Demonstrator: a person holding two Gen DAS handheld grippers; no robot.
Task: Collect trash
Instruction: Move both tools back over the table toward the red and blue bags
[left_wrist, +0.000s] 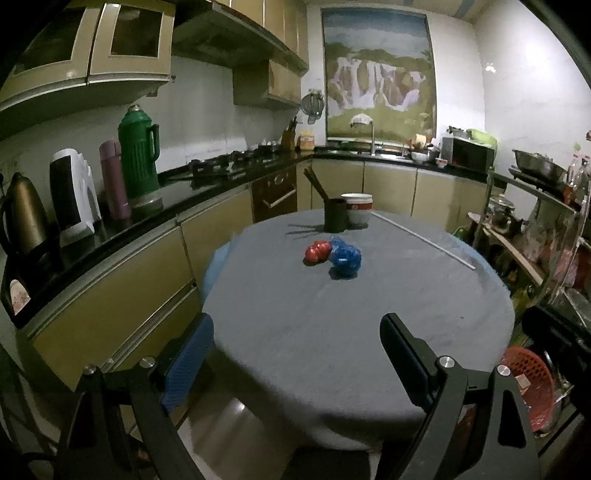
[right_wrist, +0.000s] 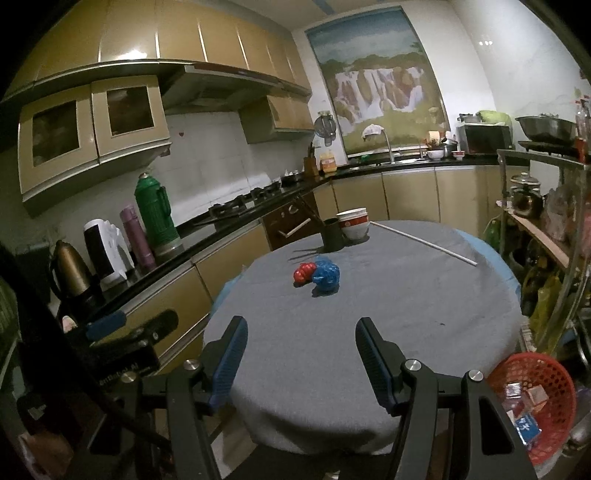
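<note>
Round table, grey cloth. Trash: red crumpled wrapper and blue crumpled wrapper, touching each other near the table's middle, just in front of a dark chopstick cup and a white bowl. Thin white stick lies toward the far right edge, possibly trash too; cannot tell. Red mesh basket on the floor, right of the table, already holds scraps, so likely the bin

Left tool: jaws wide apart, nothing between them. Right tool: jaws partly apart, also empty. Both hover at the near edge, well short of the wrappers

Step judged: approach and pick
- Right tool sits on the basket side; take the blue wrapper with it
- Straddle one wrapper only
- Crumpled film yields; close fully before lifting
- Keep clear of the cup behind
</note>
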